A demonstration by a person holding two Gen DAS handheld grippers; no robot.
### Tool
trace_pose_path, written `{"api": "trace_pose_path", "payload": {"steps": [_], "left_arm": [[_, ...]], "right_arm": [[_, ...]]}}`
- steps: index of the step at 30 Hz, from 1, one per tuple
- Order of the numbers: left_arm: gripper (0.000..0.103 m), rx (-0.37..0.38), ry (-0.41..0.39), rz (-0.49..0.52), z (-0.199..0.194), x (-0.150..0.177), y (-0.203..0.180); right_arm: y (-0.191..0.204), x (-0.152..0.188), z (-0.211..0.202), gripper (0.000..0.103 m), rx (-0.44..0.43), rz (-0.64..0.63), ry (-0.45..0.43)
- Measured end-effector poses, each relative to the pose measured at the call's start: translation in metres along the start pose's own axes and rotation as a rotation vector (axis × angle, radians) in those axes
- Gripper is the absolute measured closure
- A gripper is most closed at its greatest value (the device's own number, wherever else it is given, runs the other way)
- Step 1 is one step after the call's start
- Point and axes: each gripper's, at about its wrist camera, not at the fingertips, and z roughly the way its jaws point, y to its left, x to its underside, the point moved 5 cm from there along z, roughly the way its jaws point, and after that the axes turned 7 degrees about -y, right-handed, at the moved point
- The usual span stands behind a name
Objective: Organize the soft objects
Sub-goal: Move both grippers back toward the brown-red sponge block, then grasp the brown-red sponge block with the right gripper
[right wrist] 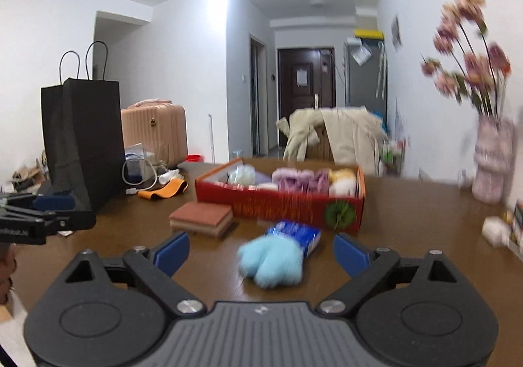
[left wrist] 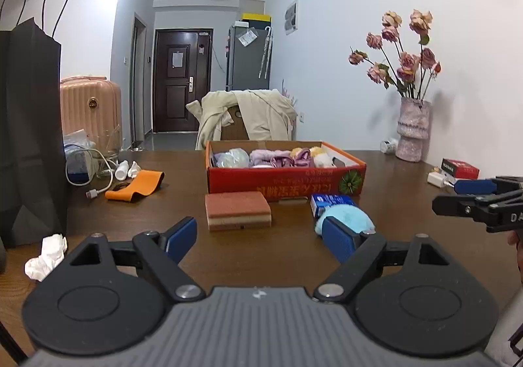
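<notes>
bright ceiling glare, right view blurred

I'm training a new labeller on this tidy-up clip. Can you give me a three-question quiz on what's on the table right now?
1. True or false: the sponge lies inside the red box.
2. Which soft thing lies nearest ahead of the right gripper: A the blue plush toy, B the orange band, C the crumpled tissue?
3. Fill in: both the left gripper and the right hold ____.

Key: 1 false, it lies on the table in front of it; 2 A; 3 nothing, jaws open.
</notes>
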Motion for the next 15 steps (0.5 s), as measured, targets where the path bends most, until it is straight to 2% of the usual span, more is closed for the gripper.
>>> {"api": "trace_pose_path", "payload": {"steps": [9, 15], "left_arm": [[0.018, 0.009, 0.024, -0.013, 0.012, 0.006, 0.002], [0.018, -0.023, 0.061, -0.057, 0.046, 0.006, 0.022]], "right_arm": [[-0.008, 0.011, 0.005, 0.009, 0.029, 0.049, 0.021], [-0.007, 0.010, 0.038, 0.012, -0.018, 0.105, 0.070]]}}
